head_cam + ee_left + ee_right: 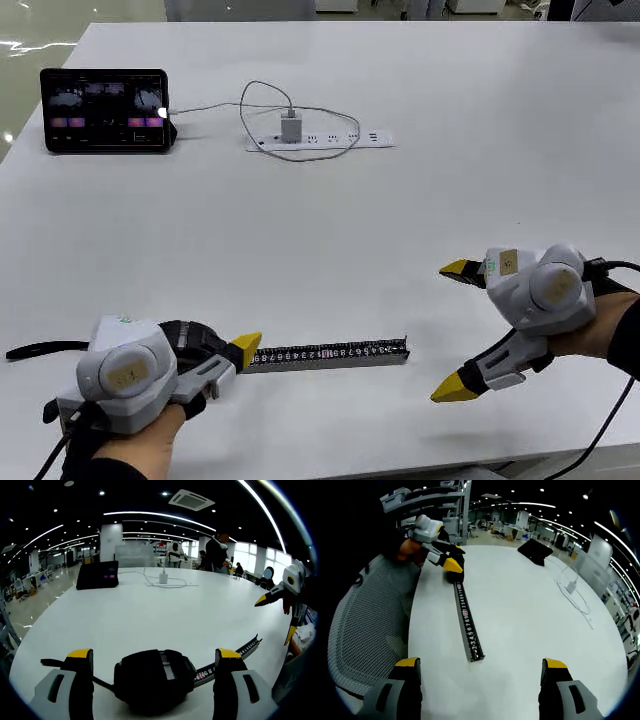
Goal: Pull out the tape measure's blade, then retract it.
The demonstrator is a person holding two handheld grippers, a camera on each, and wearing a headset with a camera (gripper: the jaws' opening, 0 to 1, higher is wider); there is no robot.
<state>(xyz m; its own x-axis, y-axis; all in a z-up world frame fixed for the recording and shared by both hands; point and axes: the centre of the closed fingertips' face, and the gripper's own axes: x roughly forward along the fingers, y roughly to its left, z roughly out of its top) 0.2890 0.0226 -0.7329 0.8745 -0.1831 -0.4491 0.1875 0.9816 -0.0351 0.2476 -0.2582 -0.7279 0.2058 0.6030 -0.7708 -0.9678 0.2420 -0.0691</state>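
A black tape measure case [192, 345] lies at the table's near left, between the jaws of my left gripper [232, 342]. In the left gripper view the case [152, 680] sits between the yellow-tipped jaws with a small gap on each side, so the left gripper [154, 654] looks open. The blade [328, 353] lies flat on the table, running right from the case to its end hook. My right gripper [452, 330] hovers open just right of the blade's end and holds nothing. In the right gripper view the blade [466, 620] runs away towards the left gripper [451, 560].
A dark tablet [105, 110] stands at the far left, cabled to a white power strip [320, 140] with a charger. The case's black strap [30, 350] trails left. The table's near edge is close below both grippers. A mesh chair [365, 630] is beside the table.
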